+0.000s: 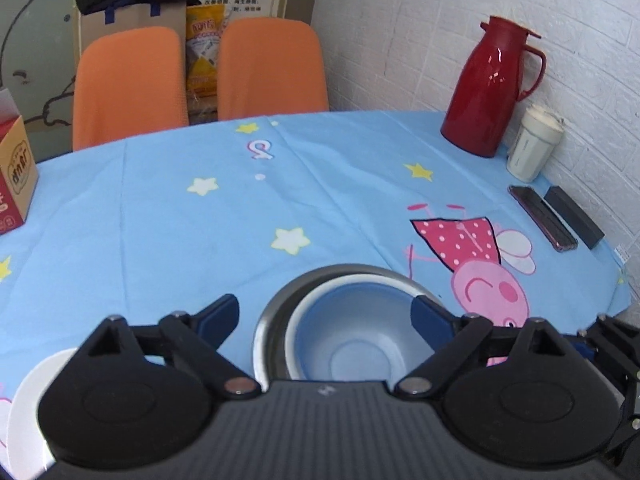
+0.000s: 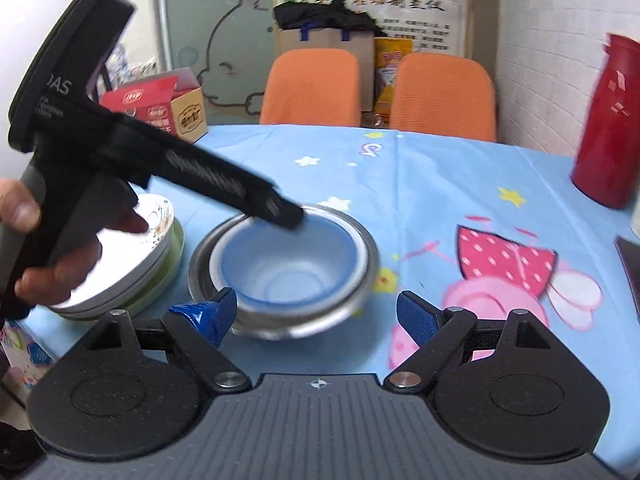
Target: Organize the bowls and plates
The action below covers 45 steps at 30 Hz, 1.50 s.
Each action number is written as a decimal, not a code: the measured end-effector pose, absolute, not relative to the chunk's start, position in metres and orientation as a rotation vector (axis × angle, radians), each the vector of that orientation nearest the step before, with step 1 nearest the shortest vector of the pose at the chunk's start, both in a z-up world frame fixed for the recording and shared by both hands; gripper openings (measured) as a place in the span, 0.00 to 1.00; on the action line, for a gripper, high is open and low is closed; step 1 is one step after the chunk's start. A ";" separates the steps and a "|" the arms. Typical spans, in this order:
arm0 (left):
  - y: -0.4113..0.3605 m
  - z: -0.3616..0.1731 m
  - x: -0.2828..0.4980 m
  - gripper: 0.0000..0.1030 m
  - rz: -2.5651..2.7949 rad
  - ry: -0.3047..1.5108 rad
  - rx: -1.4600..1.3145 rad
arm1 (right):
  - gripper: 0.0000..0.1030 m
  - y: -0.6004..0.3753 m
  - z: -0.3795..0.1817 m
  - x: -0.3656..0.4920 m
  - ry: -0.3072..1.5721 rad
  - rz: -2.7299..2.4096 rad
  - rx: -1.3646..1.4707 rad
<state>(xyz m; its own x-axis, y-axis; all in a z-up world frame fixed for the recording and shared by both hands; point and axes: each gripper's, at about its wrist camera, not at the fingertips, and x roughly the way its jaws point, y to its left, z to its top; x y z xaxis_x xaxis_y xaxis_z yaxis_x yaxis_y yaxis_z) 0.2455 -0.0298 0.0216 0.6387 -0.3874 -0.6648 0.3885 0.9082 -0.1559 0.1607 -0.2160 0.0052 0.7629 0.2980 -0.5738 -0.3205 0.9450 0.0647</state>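
Left gripper [image 1: 326, 322] body cuts off the near side of the nested bowls; jaws wide apart, nothing clamped. Blue-lined bowl [image 2: 288, 258] sits inside a shiny steel bowl [image 2: 360, 300] on the cartoon tablecloth [image 1: 160, 220]. Stack of glossy white plates [image 2: 132, 268] is half hidden behind the hand [image 2: 48, 256]. Right gripper [image 2: 316, 316] jaws apart, empty, near steel rim.

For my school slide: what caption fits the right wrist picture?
Blue bowl nested in steel bowl, plates beside.
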 end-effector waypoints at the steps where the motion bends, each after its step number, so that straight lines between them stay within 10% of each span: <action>1: -0.027 0.023 0.244 0.92 -0.430 0.753 -0.015 | 0.72 -0.222 0.003 0.156 0.619 0.319 -0.014; 12: -0.005 0.010 0.225 0.93 -0.379 0.784 -0.039 | 0.73 -0.269 -0.034 0.110 0.617 0.161 0.327; 45: -0.037 -0.036 0.306 0.93 -0.509 0.972 0.182 | 0.77 -0.195 -0.048 0.207 0.716 0.129 0.080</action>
